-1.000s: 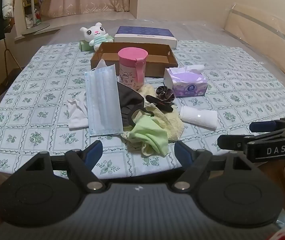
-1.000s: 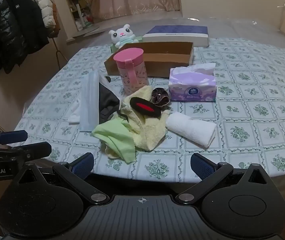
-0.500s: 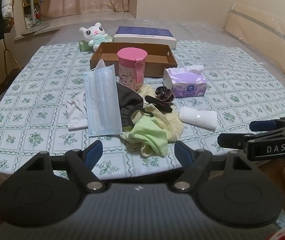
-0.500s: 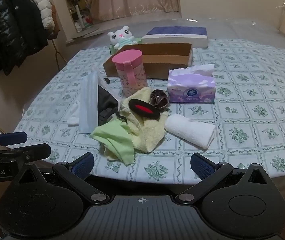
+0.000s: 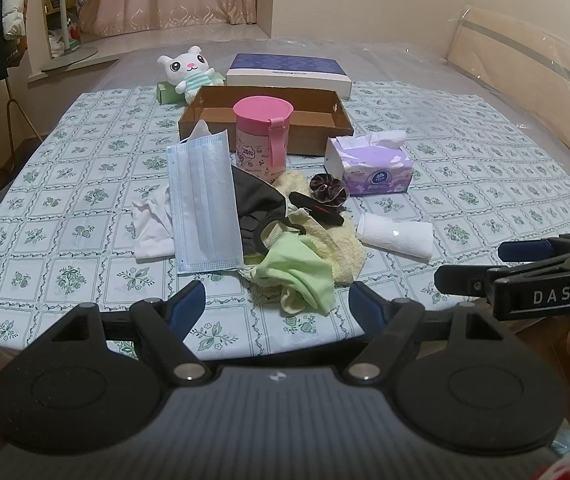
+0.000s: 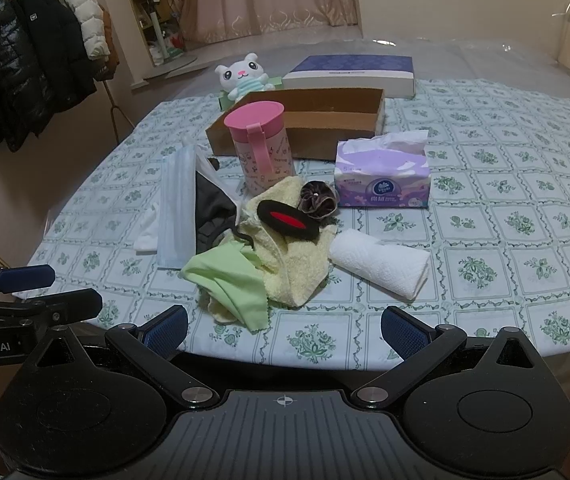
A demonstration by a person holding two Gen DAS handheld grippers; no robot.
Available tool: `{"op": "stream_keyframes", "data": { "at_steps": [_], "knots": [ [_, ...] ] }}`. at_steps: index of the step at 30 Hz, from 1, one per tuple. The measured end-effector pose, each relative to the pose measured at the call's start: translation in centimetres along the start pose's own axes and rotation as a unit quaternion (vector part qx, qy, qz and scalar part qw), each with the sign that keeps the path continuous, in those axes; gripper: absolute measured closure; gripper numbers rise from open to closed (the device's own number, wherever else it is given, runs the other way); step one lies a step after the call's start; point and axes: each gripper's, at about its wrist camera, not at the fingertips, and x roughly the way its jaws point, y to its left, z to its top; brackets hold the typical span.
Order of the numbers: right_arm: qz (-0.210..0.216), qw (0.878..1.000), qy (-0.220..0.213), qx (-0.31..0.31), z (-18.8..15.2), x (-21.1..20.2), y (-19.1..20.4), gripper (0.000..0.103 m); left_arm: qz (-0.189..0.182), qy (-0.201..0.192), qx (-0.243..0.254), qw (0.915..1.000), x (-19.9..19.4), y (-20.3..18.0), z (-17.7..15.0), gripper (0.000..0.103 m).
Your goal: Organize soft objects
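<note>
Both grippers hang at the near edge of the patterned tablecloth (image 5: pixel 65 184), fingers spread, holding nothing.

Left to right: left gripper (image 5: pixel 277 304), blue mask (image 5: pixel 201 204), green cloth (image 5: pixel 301 272) heaped on yellow towel (image 6: pixel 297 264), white roll (image 6: pixel 381 264), right gripper (image 6: pixel 285 330); pink cup (image 5: pixel 263 136), cardboard tray (image 5: pixel 325 136) and tissue pack (image 5: pixel 369 168) stand behind.

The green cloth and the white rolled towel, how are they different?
The green cloth is pale green and lies crumpled; the white rolled towel is white and neatly rolled. The green cloth sits in the pile, lapping over the yellow towel; the white rolled towel lies by itself to the pile's right, seen from the right wrist. Both are soft, rest on the tablecloth, and are untouched by either gripper.
</note>
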Motion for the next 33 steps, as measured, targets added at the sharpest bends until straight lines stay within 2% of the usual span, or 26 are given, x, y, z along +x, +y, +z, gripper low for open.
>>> {"op": "stream_keyframes", "data": {
  "at_steps": [33],
  "knots": [
    [0.0,1.0,-0.004,-0.001,0.09,0.07,0.05,0.001,-0.001,-0.001,0.0,1.0,-0.03,0.02,0.02,0.026]
  ]
}}
